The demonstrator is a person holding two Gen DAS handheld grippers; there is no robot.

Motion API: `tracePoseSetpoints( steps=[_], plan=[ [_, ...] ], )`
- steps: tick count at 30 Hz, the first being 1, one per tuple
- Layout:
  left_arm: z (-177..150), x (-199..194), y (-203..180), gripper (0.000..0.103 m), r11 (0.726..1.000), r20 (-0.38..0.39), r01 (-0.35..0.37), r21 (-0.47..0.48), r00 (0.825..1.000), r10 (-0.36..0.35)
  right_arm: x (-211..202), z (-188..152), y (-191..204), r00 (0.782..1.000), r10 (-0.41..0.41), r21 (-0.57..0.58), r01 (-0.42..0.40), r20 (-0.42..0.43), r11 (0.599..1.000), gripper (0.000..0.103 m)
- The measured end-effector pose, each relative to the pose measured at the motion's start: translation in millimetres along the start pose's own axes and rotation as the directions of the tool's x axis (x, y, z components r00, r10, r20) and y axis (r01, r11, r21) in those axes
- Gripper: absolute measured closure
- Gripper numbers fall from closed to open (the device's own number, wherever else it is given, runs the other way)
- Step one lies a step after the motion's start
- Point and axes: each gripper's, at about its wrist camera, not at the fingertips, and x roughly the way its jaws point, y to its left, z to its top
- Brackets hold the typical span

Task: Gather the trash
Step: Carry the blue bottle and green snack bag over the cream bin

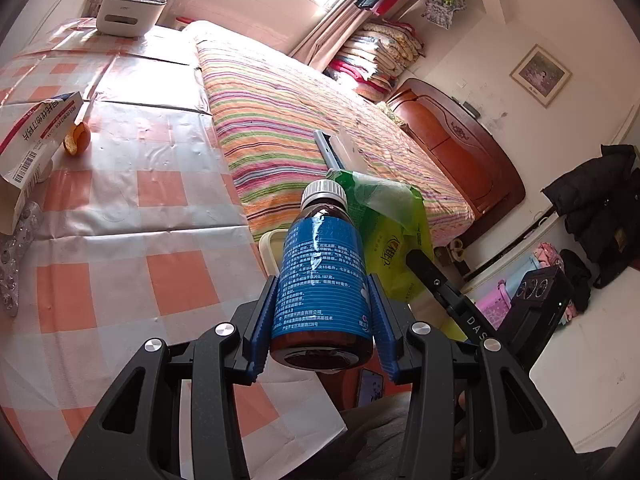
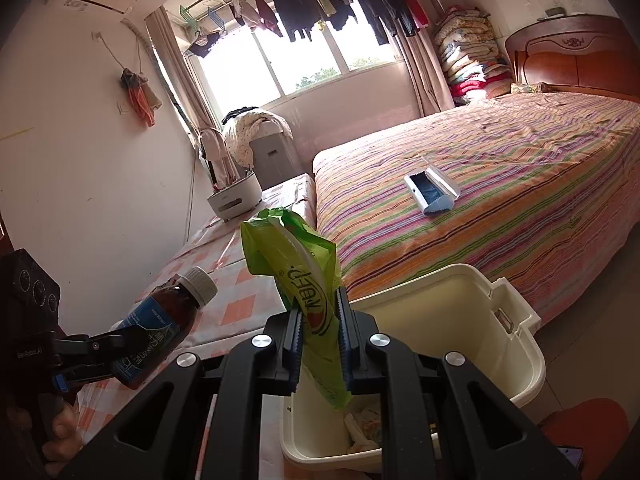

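My left gripper [image 1: 322, 312] clamps the bottle [image 1: 322, 276] past the table [image 1: 120, 240] edge. My right gripper [image 2: 320, 344] pinches the wrapper [image 2: 308, 280] over the open bin [image 2: 516, 344], beside the bed [image 2: 500, 184].

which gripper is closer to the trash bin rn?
Right. The right gripper, shut on the green wrapper, hangs over the cream bin's open top. The left gripper, clamping the brown medicine bottle, is off to the side, above the checkered table.

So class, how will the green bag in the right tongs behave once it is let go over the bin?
The green bag looks thin and crumpled, so probably floppy and light. It sags below the right tongs, so it may drift rather than fall straight into the bin.
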Motion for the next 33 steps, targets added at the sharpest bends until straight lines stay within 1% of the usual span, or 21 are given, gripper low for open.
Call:
tracePoseSetpoints(
  steps=[8, 17, 20, 29, 33],
  plan=[
    [5.7, 21.1, -12.6, 0.061, 0.999, -0.019, 0.035, 0.009, 0.999, -0.035, -8.6, 2.7, -6.6, 0.997, -0.067, -0.002, 0.067, 0.038, 0.998, 0.088],
    [9.7, 43.7, -29.5, 0.061, 0.997, -0.018, 0.064, 0.037, 0.998, -0.063, -14.7, 5.2, -16.6, 0.990, -0.123, 0.035, 0.121, 0.064, 0.992, 0.088],
    [8.2, 51.0, -31.5, 0.061, 0.997, -0.021, 0.059, 0.051, 0.998, -0.058, -17.8, 4.5, -19.3, 0.986, -0.151, 0.036, 0.149, 0.077, 0.988, 0.088],
    [8.8, 66.8, -32.8, 0.061, 0.996, -0.038, 0.067, 0.055, 0.997, -0.065, -20.6, 3.8, -27.1, 0.981, -0.177, 0.050, 0.173, 0.082, 0.984, 0.088],
    [5.7, 75.4, -35.1, 0.061, 0.996, -0.048, 0.047, 0.075, 0.998, -0.044, -21.1, 3.9, -28.2, 0.979, -0.186, 0.053, 0.182, 0.084, 0.982, 0.088]
  ],
)
